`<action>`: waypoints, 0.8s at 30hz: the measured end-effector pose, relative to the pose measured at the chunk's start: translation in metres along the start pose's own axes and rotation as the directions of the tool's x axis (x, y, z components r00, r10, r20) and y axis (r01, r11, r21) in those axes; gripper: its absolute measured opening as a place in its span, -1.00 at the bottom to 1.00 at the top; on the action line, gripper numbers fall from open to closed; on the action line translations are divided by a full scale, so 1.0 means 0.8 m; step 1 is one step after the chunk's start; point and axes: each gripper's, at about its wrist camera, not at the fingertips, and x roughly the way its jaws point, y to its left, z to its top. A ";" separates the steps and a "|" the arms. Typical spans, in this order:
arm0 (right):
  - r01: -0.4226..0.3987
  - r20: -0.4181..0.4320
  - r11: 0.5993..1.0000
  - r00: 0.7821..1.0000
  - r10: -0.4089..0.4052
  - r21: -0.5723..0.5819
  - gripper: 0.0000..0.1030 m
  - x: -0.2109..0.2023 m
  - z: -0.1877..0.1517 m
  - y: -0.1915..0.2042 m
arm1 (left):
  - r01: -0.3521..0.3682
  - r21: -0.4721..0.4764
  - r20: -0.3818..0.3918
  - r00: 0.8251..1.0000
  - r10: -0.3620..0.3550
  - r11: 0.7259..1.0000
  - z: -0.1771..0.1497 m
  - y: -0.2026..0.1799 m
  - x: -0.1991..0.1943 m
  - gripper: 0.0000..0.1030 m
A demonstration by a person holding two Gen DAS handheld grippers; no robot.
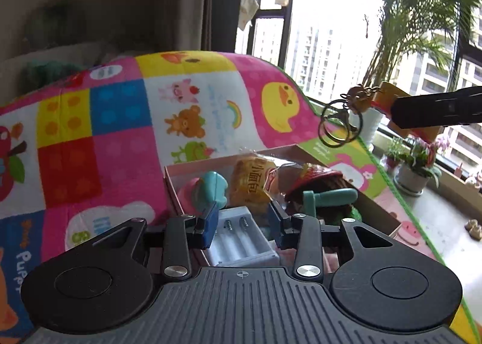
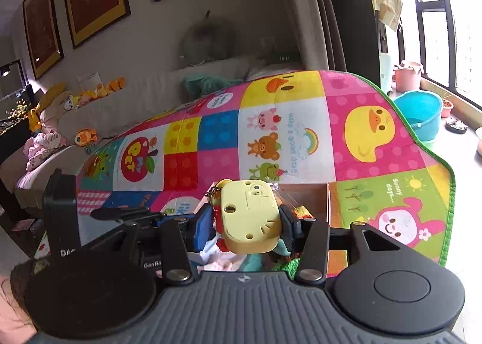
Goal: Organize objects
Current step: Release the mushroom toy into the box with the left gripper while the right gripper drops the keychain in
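Observation:
A pink cardboard box sits on a colourful play mat. It holds a clear battery case, a snack packet, a teal and pink toy and a red and green crocheted item. My left gripper is open over the battery case, holding nothing. My right gripper is shut on a yellow toy keychain, held above the box. In the left wrist view the keychain and its metal rings hang at the right, above the box.
The mat drapes over a raised surface. A teal basin and potted plants stand by the window. Plush toys lie on a sofa at the left. Framed pictures hang on the wall.

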 end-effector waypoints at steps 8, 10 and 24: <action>0.030 0.052 1.000 0.998 -0.029 -0.010 0.37 0.038 0.038 0.013 | -0.097 -0.202 -0.061 0.994 0.086 0.975 0.000 0.033 -0.050 -0.21; 0.030 0.061 0.999 0.998 -0.028 -0.030 0.48 0.028 0.024 0.004 | -0.101 -0.222 -0.118 0.990 0.076 0.970 -0.007 0.043 -0.059 -0.22; 0.064 -0.142 0.990 0.986 -0.081 -0.125 1.00 0.024 -0.133 -0.074 | -0.230 -0.115 -0.401 0.901 0.167 0.966 -0.009 0.004 0.001 -0.14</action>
